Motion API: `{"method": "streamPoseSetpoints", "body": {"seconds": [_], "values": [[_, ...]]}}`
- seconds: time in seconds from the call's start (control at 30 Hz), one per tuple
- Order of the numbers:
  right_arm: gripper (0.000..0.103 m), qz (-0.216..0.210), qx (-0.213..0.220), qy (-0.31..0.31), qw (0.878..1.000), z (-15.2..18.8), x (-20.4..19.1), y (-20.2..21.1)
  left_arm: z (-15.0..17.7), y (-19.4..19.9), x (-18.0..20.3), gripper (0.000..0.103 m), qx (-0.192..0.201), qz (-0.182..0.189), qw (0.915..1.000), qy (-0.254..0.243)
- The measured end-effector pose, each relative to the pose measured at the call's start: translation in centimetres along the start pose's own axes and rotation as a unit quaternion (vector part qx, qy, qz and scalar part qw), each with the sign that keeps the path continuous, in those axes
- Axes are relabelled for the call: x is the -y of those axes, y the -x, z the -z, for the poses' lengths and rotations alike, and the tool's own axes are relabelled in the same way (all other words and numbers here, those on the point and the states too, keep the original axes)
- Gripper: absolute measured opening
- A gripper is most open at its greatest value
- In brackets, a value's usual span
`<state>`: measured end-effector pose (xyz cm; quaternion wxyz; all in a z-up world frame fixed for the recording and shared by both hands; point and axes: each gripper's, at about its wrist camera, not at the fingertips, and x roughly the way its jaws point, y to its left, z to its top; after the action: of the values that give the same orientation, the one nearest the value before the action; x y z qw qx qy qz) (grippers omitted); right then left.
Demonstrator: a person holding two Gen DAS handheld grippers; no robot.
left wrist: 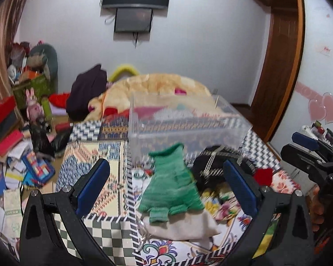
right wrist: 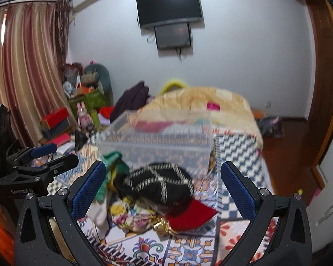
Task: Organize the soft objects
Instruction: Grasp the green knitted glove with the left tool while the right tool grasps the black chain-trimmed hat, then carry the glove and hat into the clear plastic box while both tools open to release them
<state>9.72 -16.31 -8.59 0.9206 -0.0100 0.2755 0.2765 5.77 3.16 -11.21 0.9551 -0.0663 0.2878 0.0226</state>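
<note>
A green knitted glove (left wrist: 172,186) lies on a beige cloth (left wrist: 184,226) on the patterned bedspread, between the open fingers of my left gripper (left wrist: 166,184), which is empty. A black cap with silver trim (right wrist: 157,184) sits on a flowered cloth (right wrist: 131,215) next to a red cloth (right wrist: 193,215), between the open fingers of my right gripper (right wrist: 162,186), also empty. The cap (left wrist: 213,166) also shows in the left wrist view. A clear plastic box (left wrist: 184,124) stands just behind the pile, and shows in the right wrist view (right wrist: 157,141) too.
The patterned bedspread (left wrist: 95,181) covers the bed. A yellow blanket (left wrist: 162,86) and a dark garment (left wrist: 86,90) lie behind the box. Books, boxes and toys (left wrist: 22,150) clutter the floor at left. A wooden door (left wrist: 279,66) is at right.
</note>
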Motion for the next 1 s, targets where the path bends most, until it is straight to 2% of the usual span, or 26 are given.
{"method": "streamPoseSetpoints", "body": {"seconds": [0.23,0.37,0.53,0.6,0.73,0.8,0.83,0.9,1.0], "values": [[0.103,-0.010,-0.059,-0.003,0.998,1.6,0.2,-3.2,1.9,-3.5,-1.3,0.103,-0.051,0.018,0.9981,0.031],[0.101,-0.017,-0.074,-0.008,0.997,2.1,0.1,-4.3,2.2,-4.8,-2.0,0.088,-0.069,0.031,0.9960,0.046],[0.079,-0.028,-0.081,-0.015,0.996,2.1,0.2,-5.4,2.8,-5.2,-2.2,0.077,-0.072,0.044,0.9951,0.052],[0.071,-0.026,-0.083,-0.011,0.996,2.2,0.2,-5.6,3.0,-5.1,-2.0,0.066,-0.072,0.050,0.9950,0.047],[0.058,-0.028,-0.080,-0.007,0.996,2.2,0.1,-5.6,3.0,-4.9,-1.5,0.052,-0.070,0.059,0.9952,0.036],[0.047,-0.029,-0.078,-0.001,0.997,2.1,-0.1,-5.5,2.9,-4.8,-1.3,0.039,-0.069,0.064,0.9951,0.031],[0.044,-0.030,-0.076,0.001,0.997,2.1,-0.1,-5.4,2.9,-4.7,-1.3,0.037,-0.068,0.068,0.9949,0.030],[0.028,-0.033,-0.077,0.005,0.997,2.0,-0.2,-5.3,2.9,-4.5,-1.2,0.029,-0.067,0.070,0.9949,0.028],[0.023,-0.034,-0.077,0.007,0.996,1.9,-0.3,-5.5,2.7,-4.0,-1.2,0.021,-0.062,0.070,0.9952,0.027]]}}
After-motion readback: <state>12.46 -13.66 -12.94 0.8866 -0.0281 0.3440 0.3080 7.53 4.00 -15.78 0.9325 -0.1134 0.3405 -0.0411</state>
